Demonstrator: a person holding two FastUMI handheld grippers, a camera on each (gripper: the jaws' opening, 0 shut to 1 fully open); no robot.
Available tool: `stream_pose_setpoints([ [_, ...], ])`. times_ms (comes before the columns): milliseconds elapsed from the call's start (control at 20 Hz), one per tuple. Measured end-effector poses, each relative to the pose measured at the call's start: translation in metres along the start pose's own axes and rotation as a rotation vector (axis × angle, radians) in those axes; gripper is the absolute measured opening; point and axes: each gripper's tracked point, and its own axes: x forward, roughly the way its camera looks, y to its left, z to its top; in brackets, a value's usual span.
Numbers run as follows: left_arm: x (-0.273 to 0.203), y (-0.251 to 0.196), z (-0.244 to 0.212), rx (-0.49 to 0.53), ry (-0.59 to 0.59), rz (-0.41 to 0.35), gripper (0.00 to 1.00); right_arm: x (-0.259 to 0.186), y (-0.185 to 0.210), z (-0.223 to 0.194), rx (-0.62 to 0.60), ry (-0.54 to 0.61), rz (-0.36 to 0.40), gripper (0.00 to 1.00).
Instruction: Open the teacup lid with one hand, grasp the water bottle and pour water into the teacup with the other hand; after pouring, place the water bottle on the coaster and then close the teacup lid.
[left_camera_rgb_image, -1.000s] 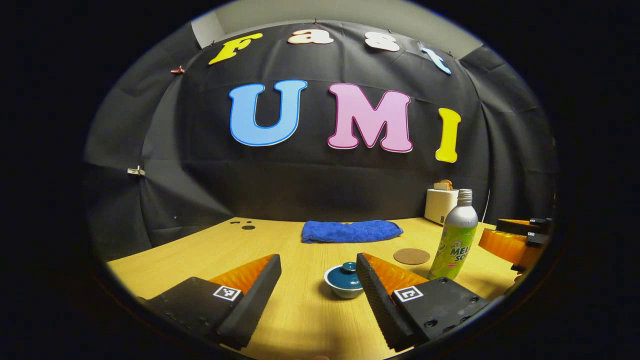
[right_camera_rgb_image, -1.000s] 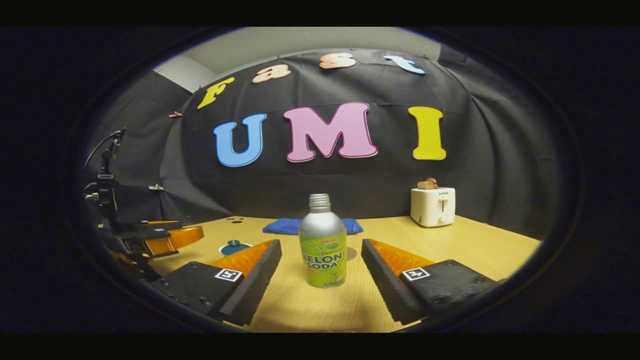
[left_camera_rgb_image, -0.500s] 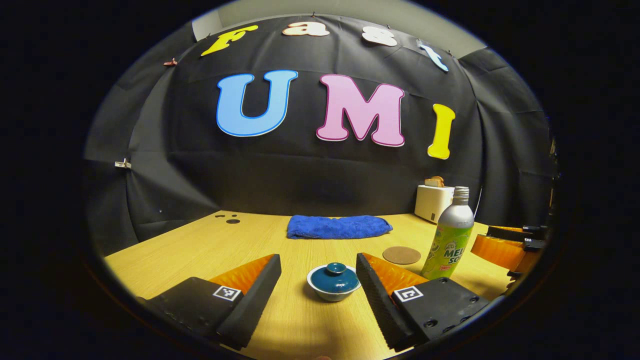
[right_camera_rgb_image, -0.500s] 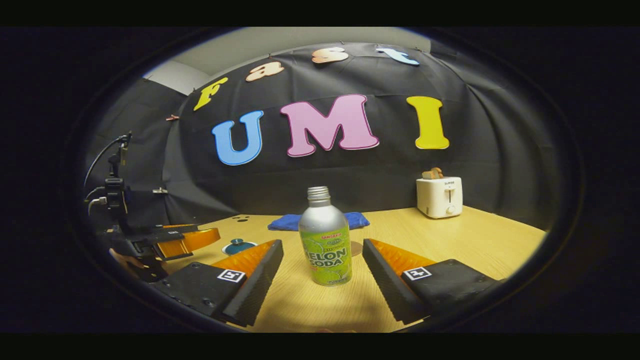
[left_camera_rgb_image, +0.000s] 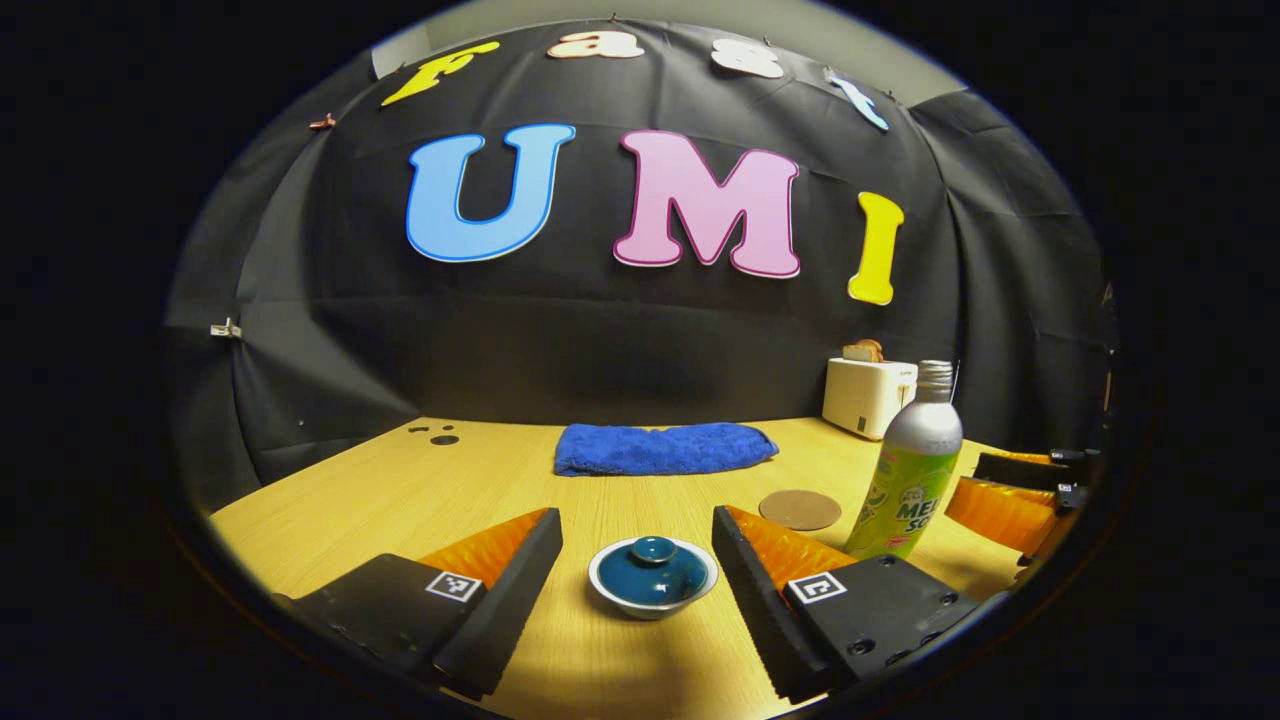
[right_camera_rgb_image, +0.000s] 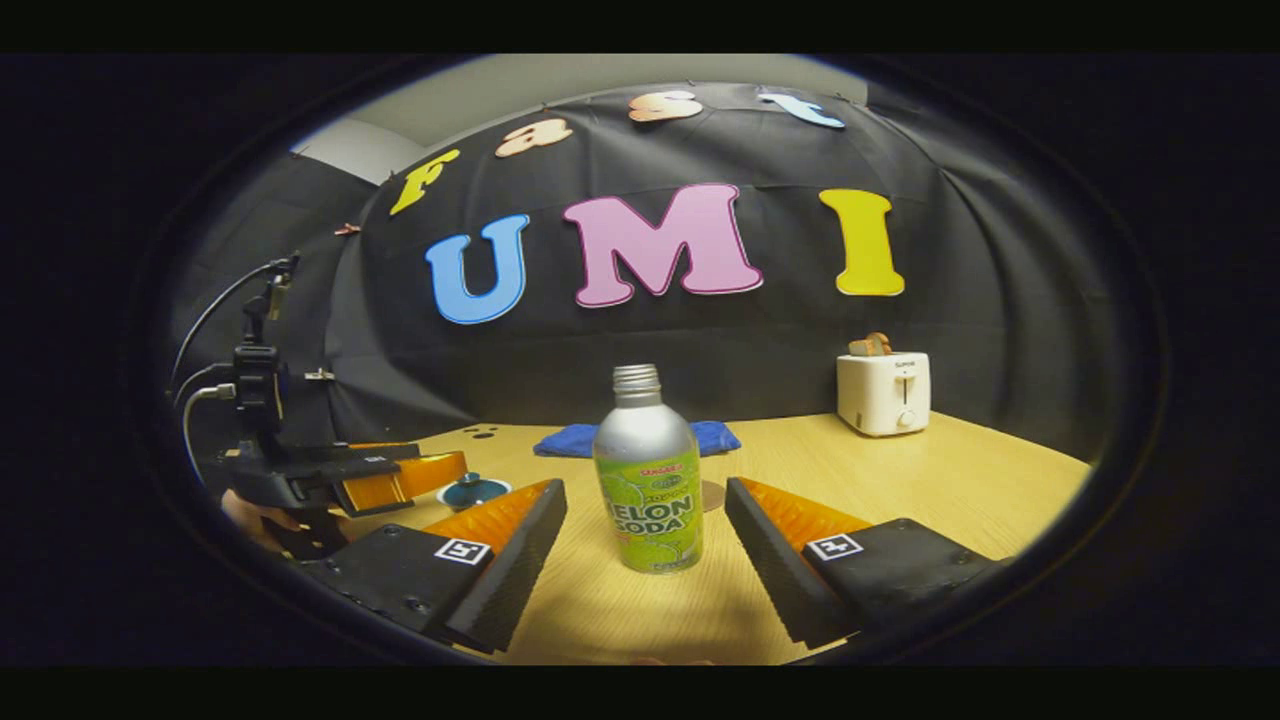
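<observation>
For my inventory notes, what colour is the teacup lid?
Dark teal blue, on the teacup lid; clearest in the left gripper view.

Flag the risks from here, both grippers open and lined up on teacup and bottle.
1. The tall silver-and-green water bottle stands uncapped; an off-centre close by the right gripper may tip it.
2. The dark teal teacup lid has a small knob; the left gripper might slip off or drag the white teacup.

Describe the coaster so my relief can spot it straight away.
Start at the blue towel near the back of the wooden table. In front of it, beside the bottle, lies the coaster: a flat brown disc, the only round thing with nothing on it.
</observation>
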Motion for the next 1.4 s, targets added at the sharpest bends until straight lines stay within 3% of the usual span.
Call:
stream_pose_setpoints([
  [400, 0.035, -0.008, -0.02, 0.025, 0.075, -0.043, 0.89, 0.004, -0.014, -0.006, 0.018, 0.017, -0.015, 0.99],
  [750, 0.046, -0.023, -0.034, 0.1, 0.174, -0.084, 0.64, 0.005, -0.013, -0.007, 0.03, 0.019, -0.004, 0.99],
  [850, 0.05, -0.025, -0.035, 0.102, 0.175, -0.084, 0.65, 0.007, -0.013, -0.007, 0.025, 0.022, 0.0, 0.98],
  [1000, 0.05, -0.025, -0.034, 0.102, 0.167, -0.084, 0.57, 0.007, -0.008, -0.009, 0.023, 0.028, 0.013, 0.99],
  [1100, 0.052, -0.025, -0.035, 0.102, 0.166, -0.078, 0.41, 0.007, -0.005, -0.01, 0.019, 0.031, 0.02, 0.99],
  [1150, 0.052, -0.025, -0.033, 0.106, 0.165, -0.081, 0.37, 0.007, -0.004, -0.01, 0.014, 0.033, 0.023, 0.99],
  [1400, 0.05, -0.022, -0.029, 0.08, 0.135, -0.064, 0.33, 0.008, -0.004, -0.004, 0.008, 0.027, 0.027, 0.99],
])
